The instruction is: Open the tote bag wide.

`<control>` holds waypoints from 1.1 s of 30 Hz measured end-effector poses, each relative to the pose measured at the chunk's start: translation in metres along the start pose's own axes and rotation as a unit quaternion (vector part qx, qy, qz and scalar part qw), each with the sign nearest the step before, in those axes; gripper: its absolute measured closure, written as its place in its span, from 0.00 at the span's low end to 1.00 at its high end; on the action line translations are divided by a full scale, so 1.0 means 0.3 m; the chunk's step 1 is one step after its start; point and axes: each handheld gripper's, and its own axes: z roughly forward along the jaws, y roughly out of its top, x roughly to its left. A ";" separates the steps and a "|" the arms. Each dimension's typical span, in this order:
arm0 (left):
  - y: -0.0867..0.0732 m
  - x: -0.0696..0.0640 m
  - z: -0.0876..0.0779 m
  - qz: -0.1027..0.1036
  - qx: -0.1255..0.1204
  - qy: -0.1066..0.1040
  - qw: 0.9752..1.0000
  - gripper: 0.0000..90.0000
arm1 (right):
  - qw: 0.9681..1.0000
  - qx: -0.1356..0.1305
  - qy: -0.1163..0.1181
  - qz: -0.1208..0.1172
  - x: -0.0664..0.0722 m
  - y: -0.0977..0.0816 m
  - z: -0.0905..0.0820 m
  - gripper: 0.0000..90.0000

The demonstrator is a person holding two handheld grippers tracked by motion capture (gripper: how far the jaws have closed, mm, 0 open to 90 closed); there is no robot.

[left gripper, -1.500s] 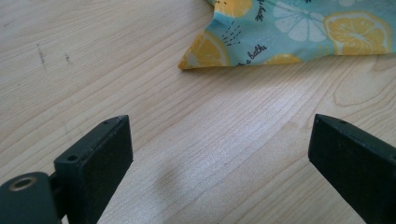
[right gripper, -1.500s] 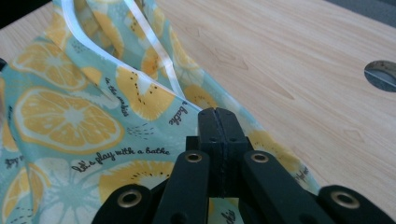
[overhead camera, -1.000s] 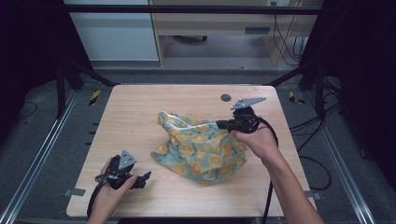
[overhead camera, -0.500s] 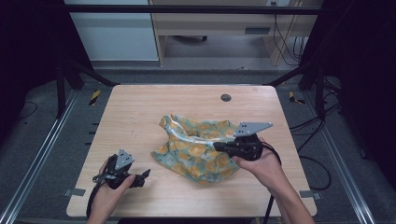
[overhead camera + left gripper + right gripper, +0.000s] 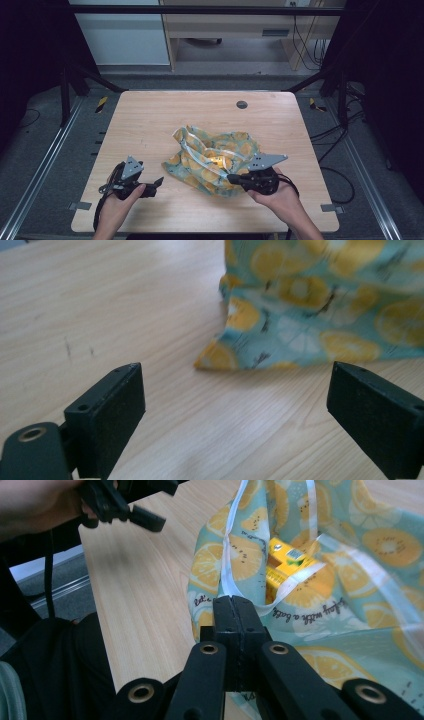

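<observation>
**Right gripper clamped at the bag's near edge, left one wide open beside it**

The right gripper (image 5: 233, 177) had its jaws pressed fully together at the near right edge of the lemon-print bag (image 5: 212, 160). In the right gripper view the closed jaws (image 5: 234, 611) sat right where a white strap (image 5: 227, 565) met the bag's rim; whether fabric or strap was actually pinched between them could not be made out, since the jaws covered that spot.

The left gripper (image 5: 156, 183) rested on the table (image 5: 150, 120) just left of the bag, jaws spread wide and holding nothing. In its own view the bag's corner (image 5: 220, 357) lay a little beyond the gap, not touching either jaw.

The bag lay crumpled near the middle of the table, mouth loosely open. Inside it a yellow carton (image 5: 290, 565) showed, partly hidden by folds and straps; its print was too small to read.

A small dark round disc (image 5: 242, 104) sat in the tabletop toward the far edge, well apart from the bag.
</observation>
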 end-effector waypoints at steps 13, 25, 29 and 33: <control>0.272 -0.045 0.055 0.025 -0.036 -0.020 0.999 0.08 | 1.000 0.011 0.007 -0.008 0.022 -0.034 0.039 1.00; 0.414 -0.015 0.173 0.009 -0.023 -0.019 1.000 0.11 | 1.000 0.019 0.013 -0.009 0.026 -0.052 0.065 1.00; 0.419 -0.009 0.220 0.000 0.002 -0.038 0.999 0.20 | 1.000 0.022 0.015 -0.011 0.033 -0.059 0.073 1.00; 0.403 -0.023 0.229 0.016 0.026 -0.044 0.999 0.41 | 1.000 0.026 0.015 -0.011 0.036 -0.065 0.073 1.00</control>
